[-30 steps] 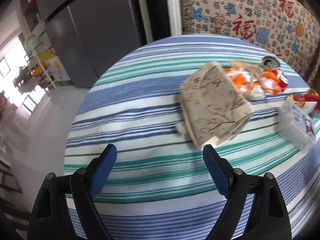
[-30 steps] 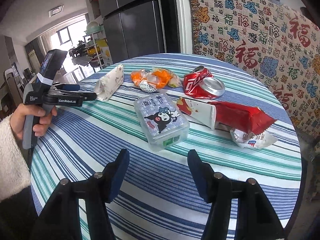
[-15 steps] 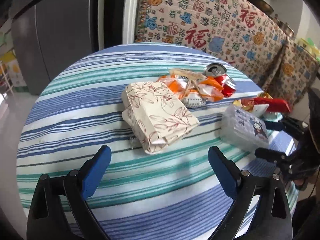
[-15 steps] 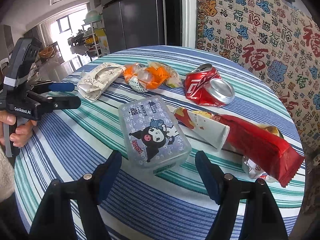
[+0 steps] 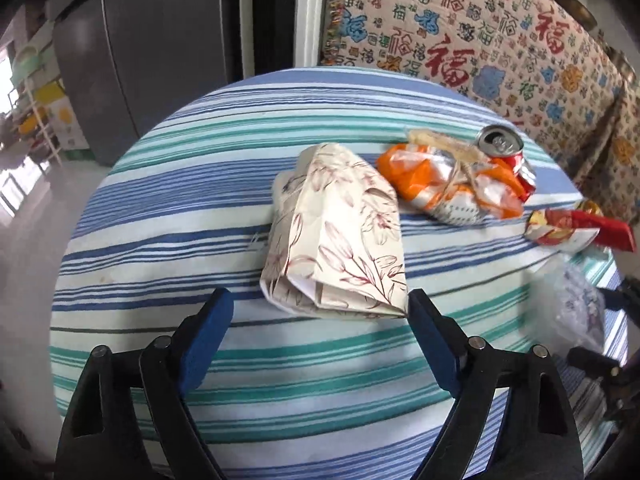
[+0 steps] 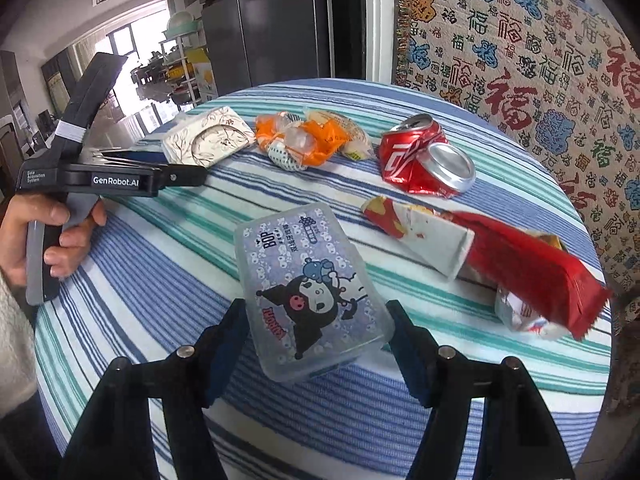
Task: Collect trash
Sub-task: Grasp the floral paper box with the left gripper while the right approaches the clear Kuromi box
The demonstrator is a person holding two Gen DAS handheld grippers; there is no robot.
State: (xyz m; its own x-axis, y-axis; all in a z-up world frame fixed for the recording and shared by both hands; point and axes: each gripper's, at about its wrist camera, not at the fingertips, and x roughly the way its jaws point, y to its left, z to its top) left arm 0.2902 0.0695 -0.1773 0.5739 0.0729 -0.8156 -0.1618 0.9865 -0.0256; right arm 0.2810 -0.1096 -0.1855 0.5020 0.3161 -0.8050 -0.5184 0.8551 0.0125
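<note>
The left gripper (image 5: 318, 312) is hanging wide open just short of the floral tissue pack (image 5: 336, 236), its blue pads (image 5: 208, 336) gripping nothing. Past the pack, the orange wrapper bundle (image 5: 448, 184) and crushed red can (image 5: 508, 156) are lying on the striped tablecloth (image 5: 160, 208). The right-hand camera is filling in what that view only blurs at its edge: the clear cartoon box (image 6: 312, 296) is sitting between the spread fingers of the right gripper (image 6: 314, 320), which are flanking it without pinching it. The same view is showing the red snack wrapper (image 6: 528, 272) beside the box, and the person's left hand (image 6: 48, 240) holding the other tool's handle.
</note>
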